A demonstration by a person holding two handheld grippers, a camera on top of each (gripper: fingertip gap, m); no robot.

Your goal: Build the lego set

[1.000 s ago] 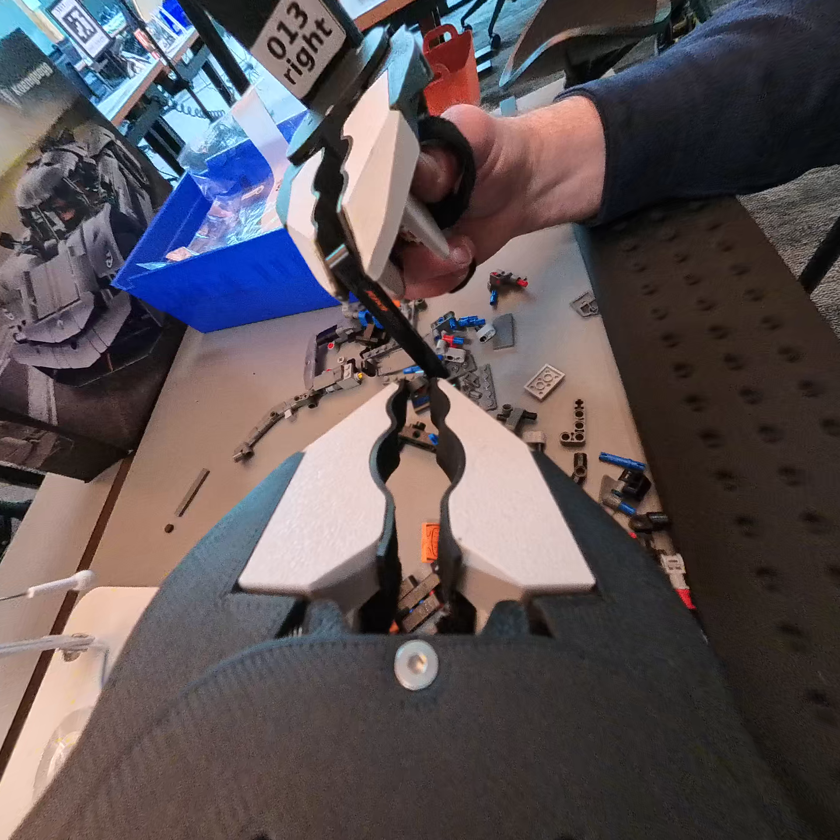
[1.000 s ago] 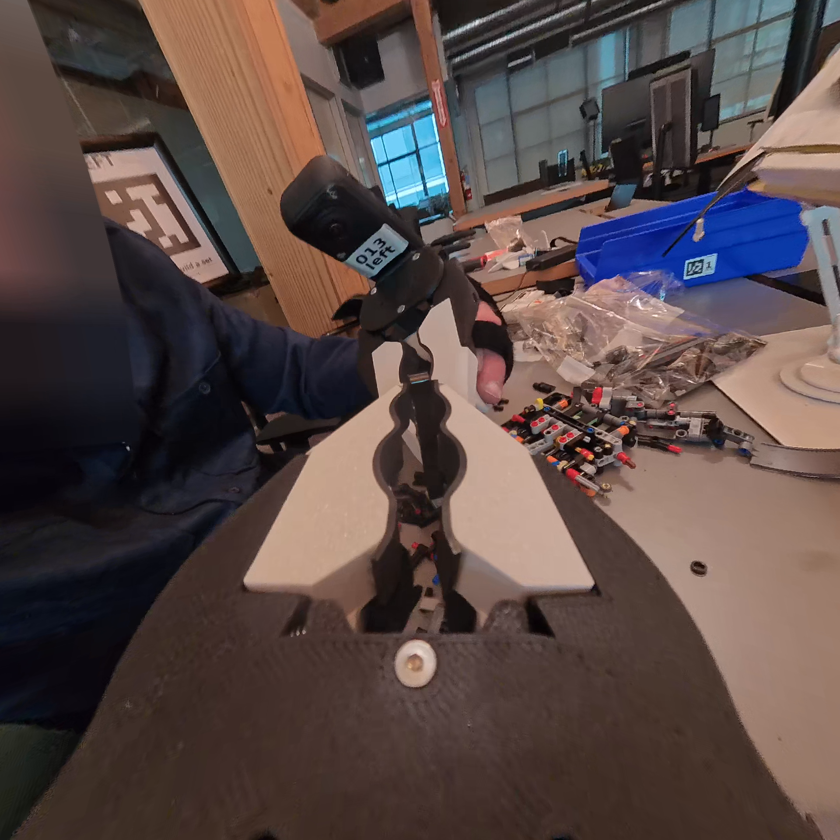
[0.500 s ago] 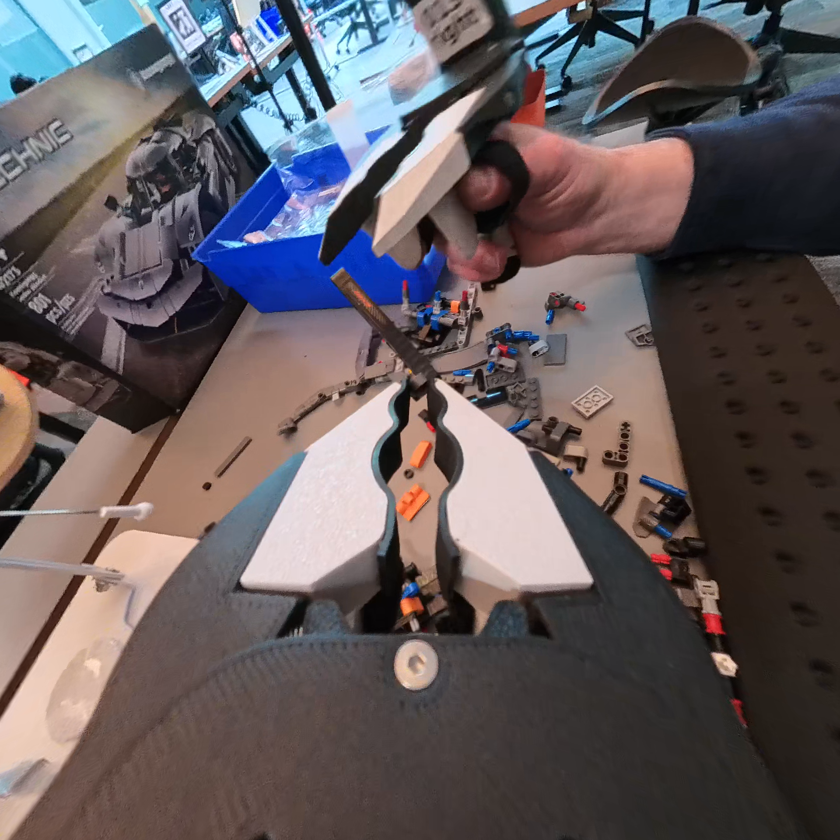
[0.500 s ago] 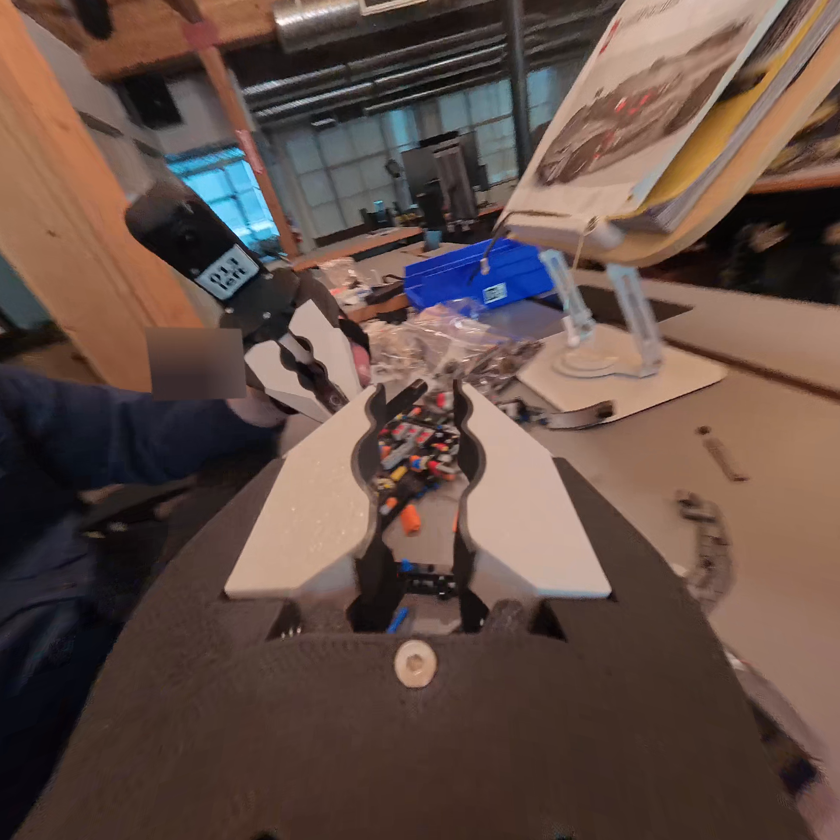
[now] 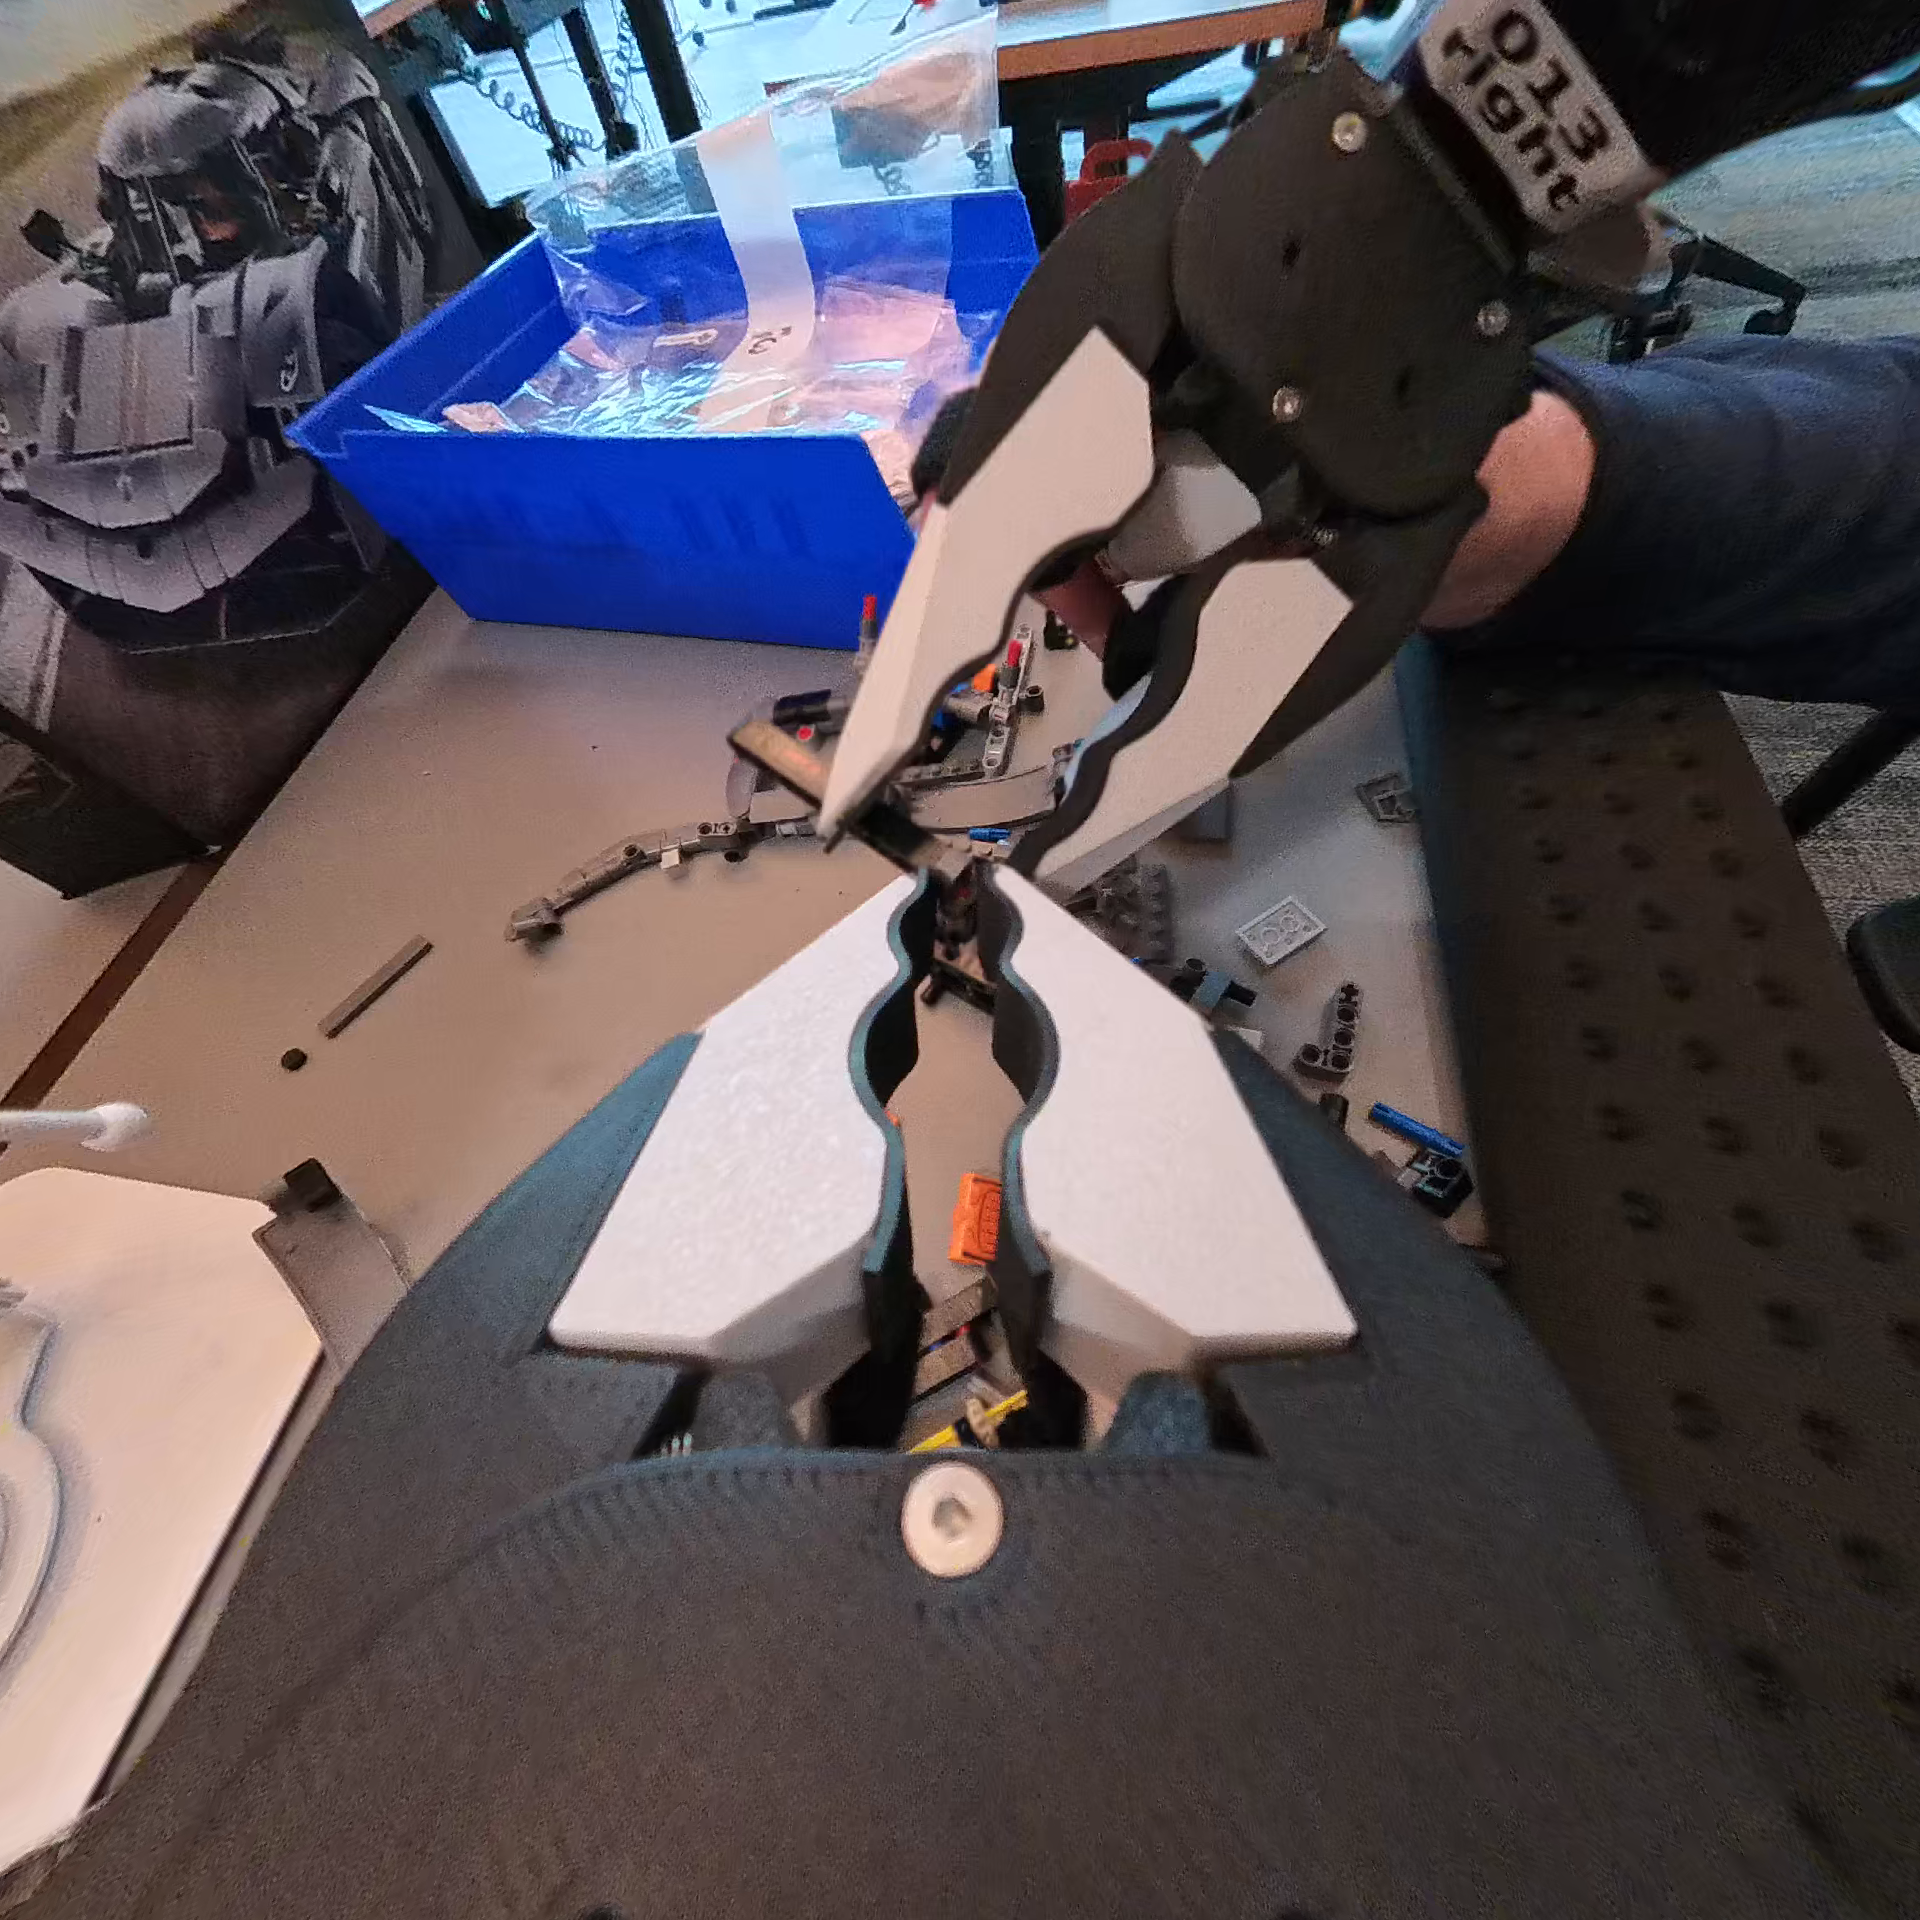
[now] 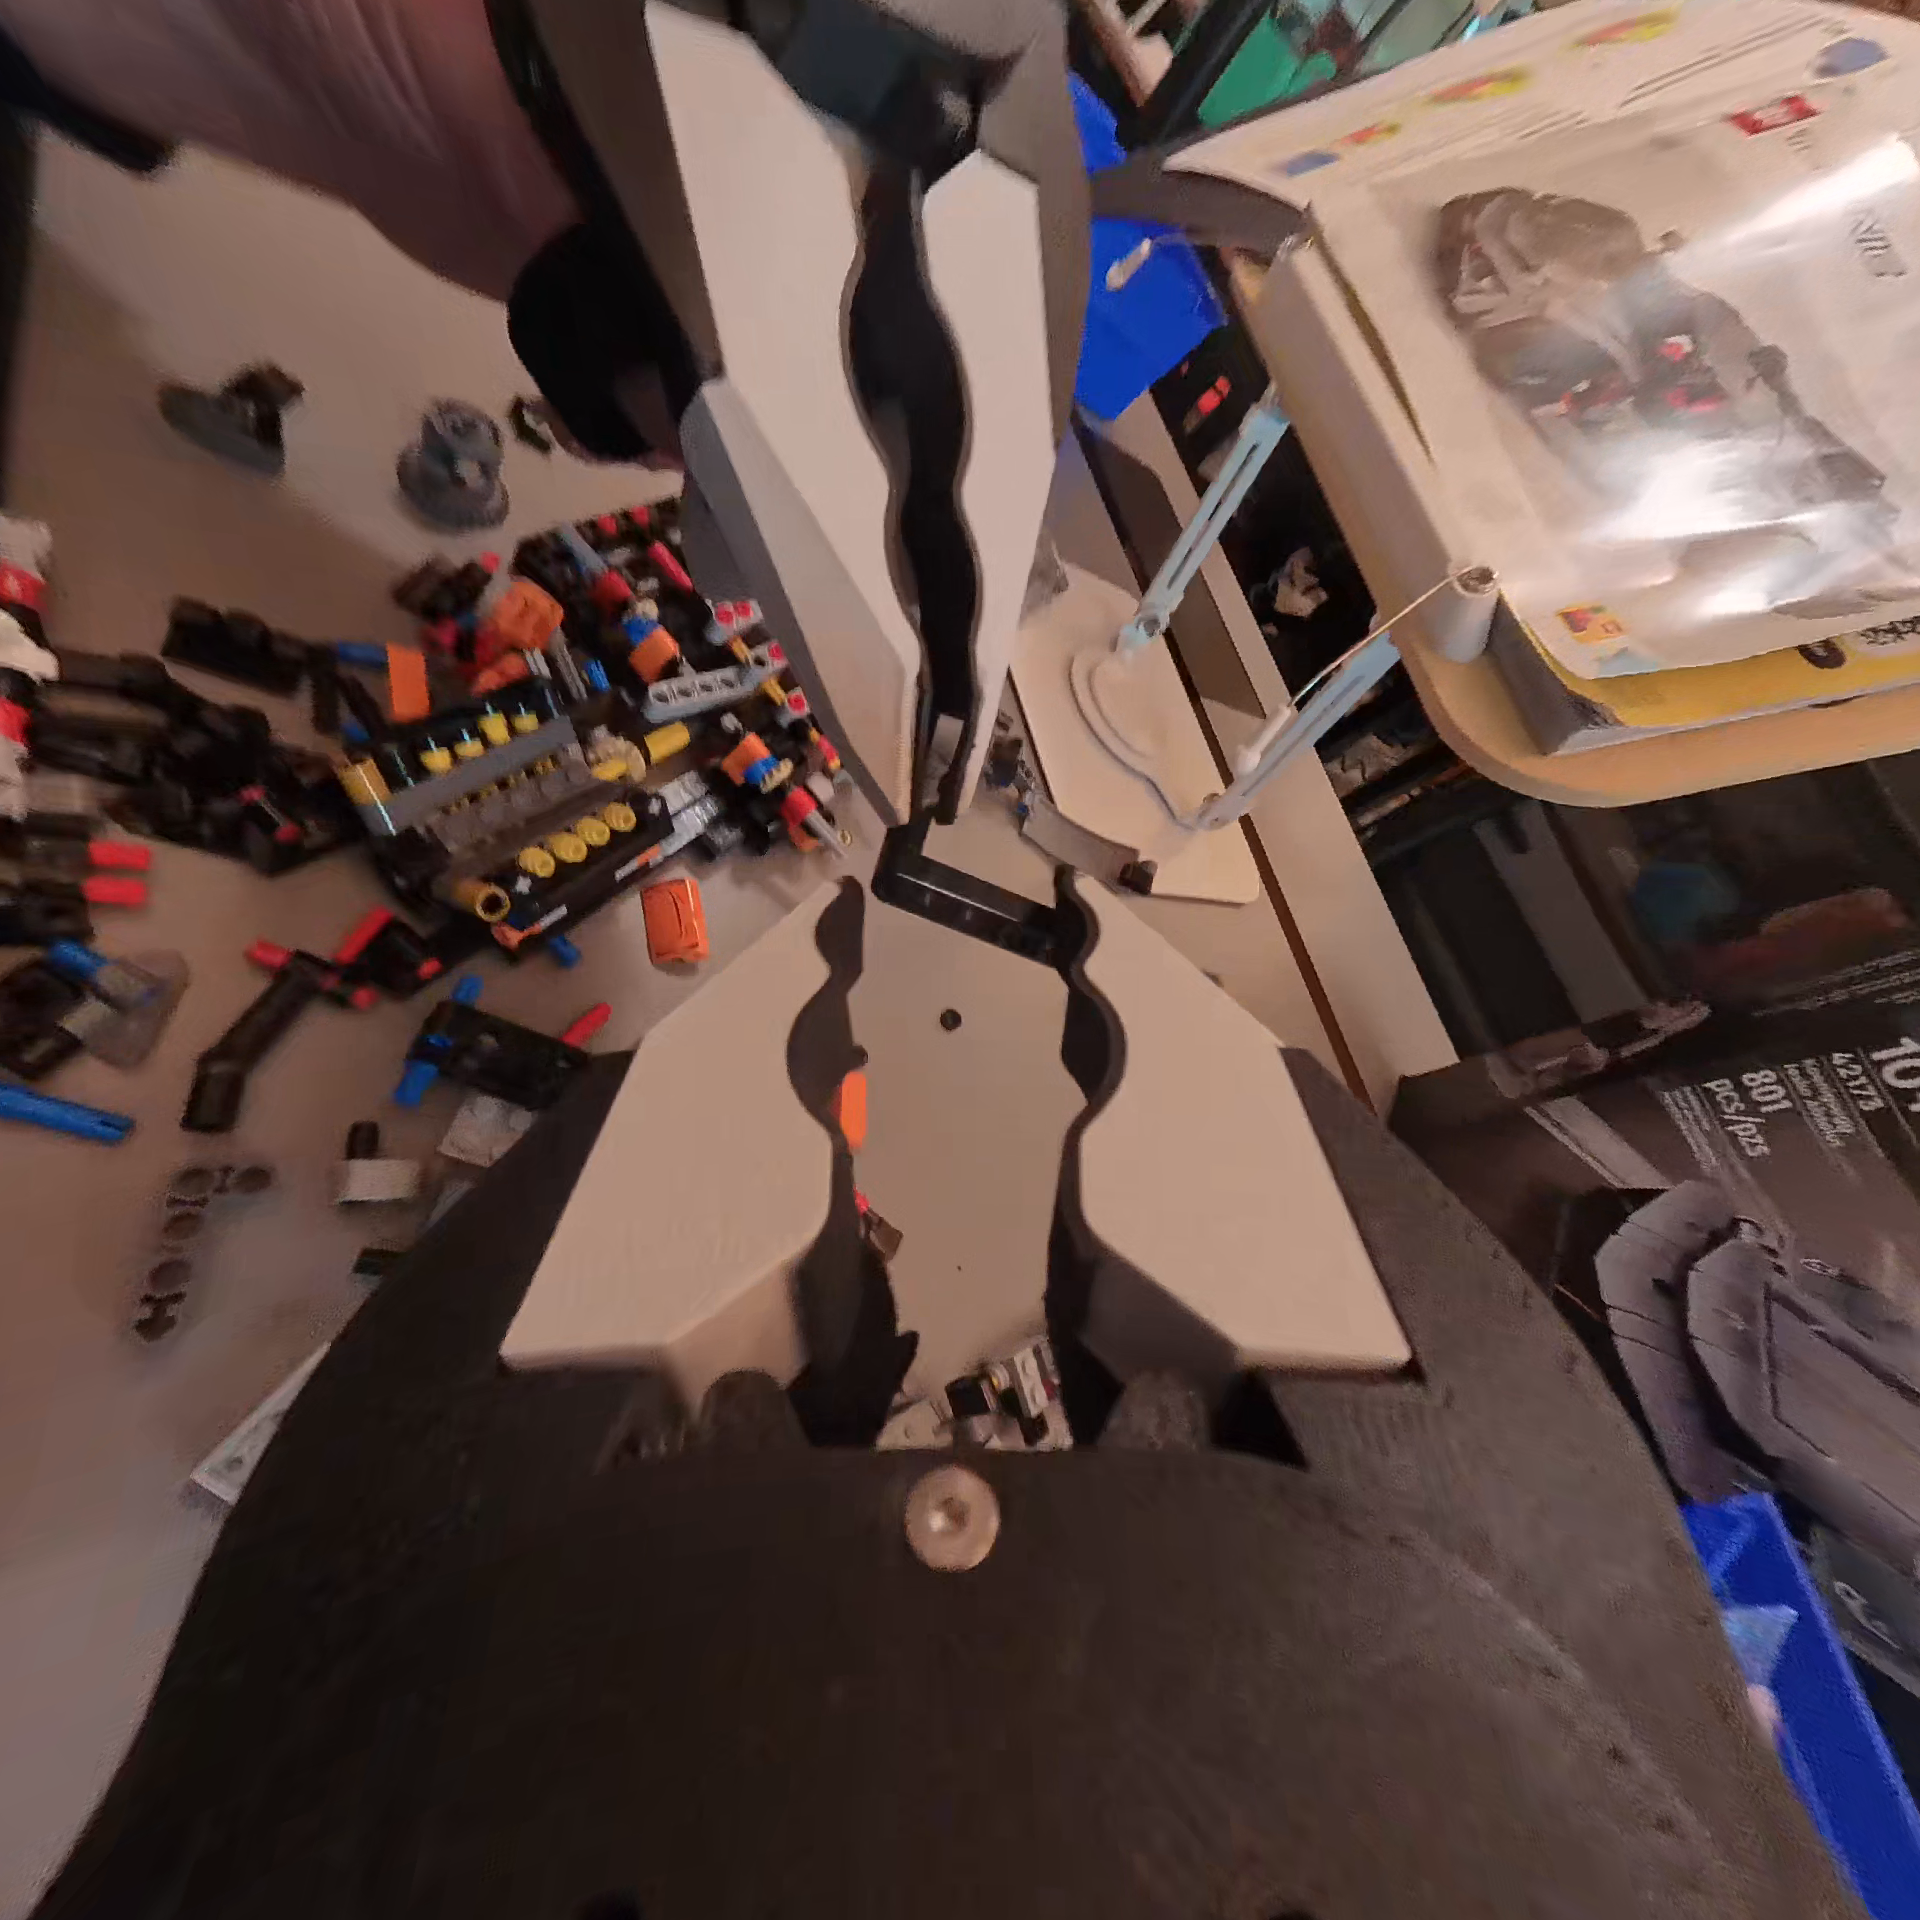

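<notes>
Above the table [image 5: 499, 748], a black beam [image 5: 800, 764] is pinched by the clenched left gripper [image 5: 954, 896], at 12 o'clock of it, while the released right gripper [image 6: 956, 894] is brought around the beam's free end, a regrasp judged next.

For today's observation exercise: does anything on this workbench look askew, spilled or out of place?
Nothing looks damaged. Loose lego pieces lie scattered over the table, normal mid-build. The left gripper holds a black bar tilted.
</notes>
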